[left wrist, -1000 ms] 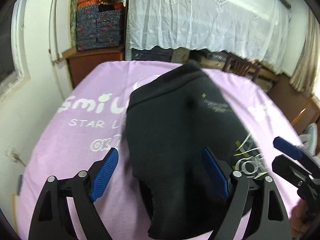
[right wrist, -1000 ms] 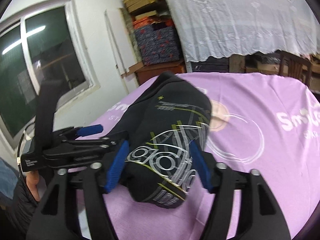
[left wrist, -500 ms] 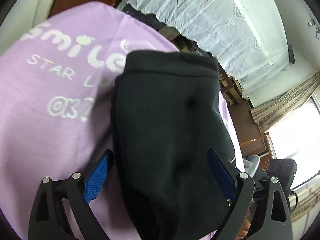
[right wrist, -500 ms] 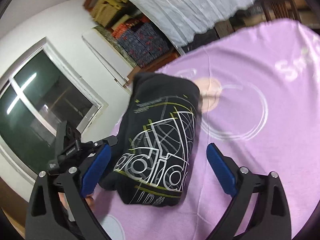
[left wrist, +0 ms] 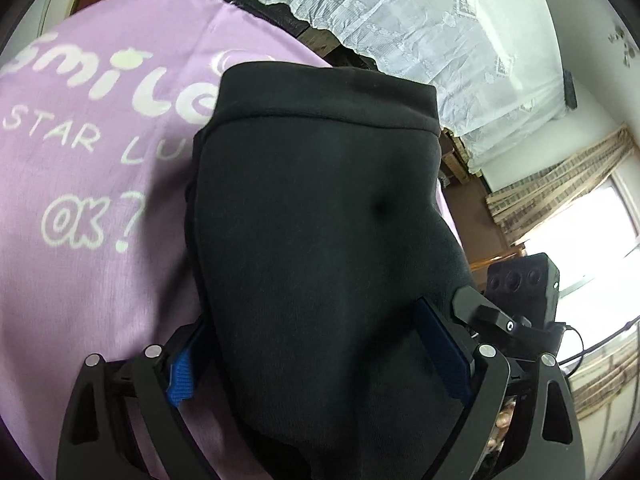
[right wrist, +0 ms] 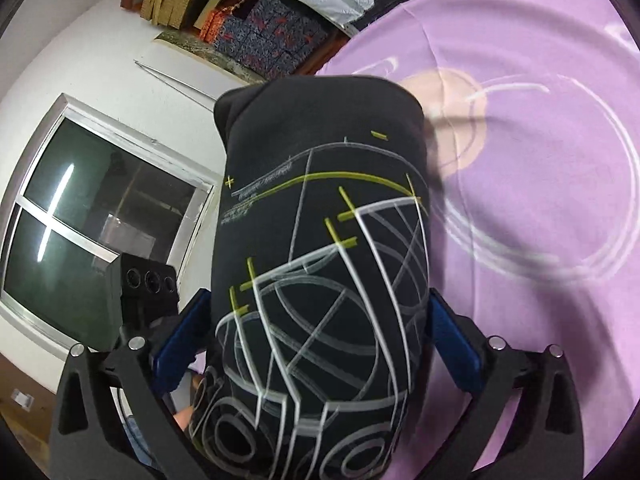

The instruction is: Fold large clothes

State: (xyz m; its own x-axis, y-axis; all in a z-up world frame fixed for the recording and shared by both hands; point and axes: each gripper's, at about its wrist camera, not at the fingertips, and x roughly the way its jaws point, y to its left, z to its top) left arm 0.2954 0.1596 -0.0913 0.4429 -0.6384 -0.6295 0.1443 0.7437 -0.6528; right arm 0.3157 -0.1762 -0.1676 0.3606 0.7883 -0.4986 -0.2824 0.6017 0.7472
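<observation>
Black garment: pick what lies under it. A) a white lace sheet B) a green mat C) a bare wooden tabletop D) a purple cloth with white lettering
D: the black garment rests on a purple cloth printed with white words, "OK?" among them, which spreads out around it in both wrist views.

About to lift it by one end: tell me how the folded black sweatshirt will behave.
The black sweatshirt will likely sag and unfold, since its thick fabric lies in soft rounded folds. It probably slides easily on the smooth purple cloth. Bulky, so likely moderately heavy.
</observation>
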